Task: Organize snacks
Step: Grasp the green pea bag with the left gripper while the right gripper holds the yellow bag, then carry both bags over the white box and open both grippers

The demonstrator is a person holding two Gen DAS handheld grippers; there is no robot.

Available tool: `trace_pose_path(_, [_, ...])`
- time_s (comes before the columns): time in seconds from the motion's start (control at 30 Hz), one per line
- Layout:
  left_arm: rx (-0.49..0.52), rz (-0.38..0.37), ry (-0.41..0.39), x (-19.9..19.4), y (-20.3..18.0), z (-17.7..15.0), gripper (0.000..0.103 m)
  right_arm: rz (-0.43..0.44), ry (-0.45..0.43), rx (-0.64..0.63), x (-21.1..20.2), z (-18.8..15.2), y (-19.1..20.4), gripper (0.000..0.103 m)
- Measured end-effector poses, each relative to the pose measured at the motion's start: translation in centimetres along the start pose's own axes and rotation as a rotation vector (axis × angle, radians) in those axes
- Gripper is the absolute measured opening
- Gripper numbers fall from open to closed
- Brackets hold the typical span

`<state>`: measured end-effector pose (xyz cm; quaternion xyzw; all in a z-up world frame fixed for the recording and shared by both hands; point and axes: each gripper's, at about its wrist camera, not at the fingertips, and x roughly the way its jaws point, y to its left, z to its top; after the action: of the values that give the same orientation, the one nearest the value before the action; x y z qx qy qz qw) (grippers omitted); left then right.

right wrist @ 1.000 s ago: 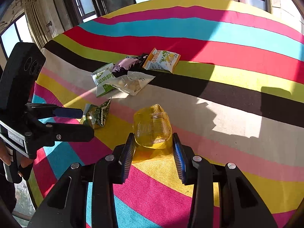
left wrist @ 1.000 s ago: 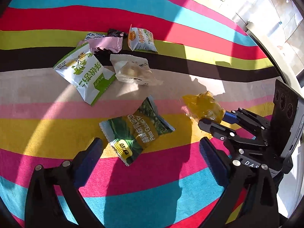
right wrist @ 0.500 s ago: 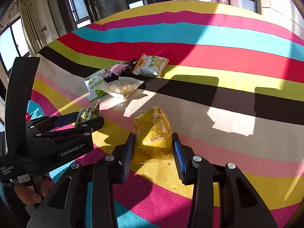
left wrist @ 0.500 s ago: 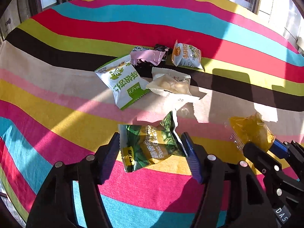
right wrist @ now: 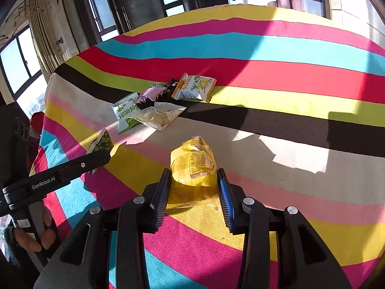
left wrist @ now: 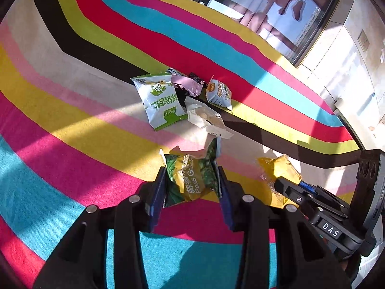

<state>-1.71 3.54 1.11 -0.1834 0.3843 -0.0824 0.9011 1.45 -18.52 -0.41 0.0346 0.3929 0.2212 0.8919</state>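
A green peas packet (left wrist: 190, 180) sits crumpled between the blue pads of my left gripper (left wrist: 192, 186); its jaws are closing and both pads press on the packet. My right gripper (right wrist: 194, 185) is shut on a yellow packet (right wrist: 192, 163), whose lower end rests on the striped cloth. In the left wrist view that yellow packet (left wrist: 279, 166) lies just right of the peas. Beyond both lies a loose pile: a white-green packet (left wrist: 161, 101), a pink wrapper (left wrist: 185, 84), an orange-white packet (left wrist: 219, 94) and a clear packet (left wrist: 204, 118).
A striped cloth (right wrist: 264, 48) covers the whole table. Its left edge (right wrist: 48, 91) drops off near tall windows. A person's hand (right wrist: 26, 240) holds the left gripper's handle. A wall with a socket (left wrist: 363, 43) stands off to the right.
My left gripper, wide open before, has moved in around the green peas packet and closed on it, rolling as it went. The right gripper has kept its hold on the yellow packet.
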Motion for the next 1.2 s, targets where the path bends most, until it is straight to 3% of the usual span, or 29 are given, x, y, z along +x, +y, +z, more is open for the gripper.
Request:
trace_pose_path(0.17, [0.068, 0.006, -0.065, -2.1, -0.8, -0.6, 0.041, 0.029, -0.009, 0.014, -0.3, 0.0, -0.1, 0.039])
trace_pose_path(0.33, [0.087, 0.017, -0.089, -4.6, 1.0, -1.0, 0.041, 0.017, 0.008, -0.015, -0.3, -0.3, 1.7, 0.039])
trace_pose_path(0.63, [0.058, 0.119, -0.164, -9.3, 6.6, -1.9, 0.041, 0.099, 0.001, -0.094, -1.3, -1.6, 9.2, 0.039])
trace_pose_path(0.87, [0.055, 0.139, -0.198, -11.7, 8.8, -2.3, 0.041, 0.177, -0.007, -0.112, -1.8, -2.7, 14.1, 0.039])
trace_pose_path(1.2, [0.047, 0.194, -0.235, -15.7, 12.6, -4.7, 0.042, 0.235, 0.058, -0.23, 0.2, -4.5, 21.3, 0.039])
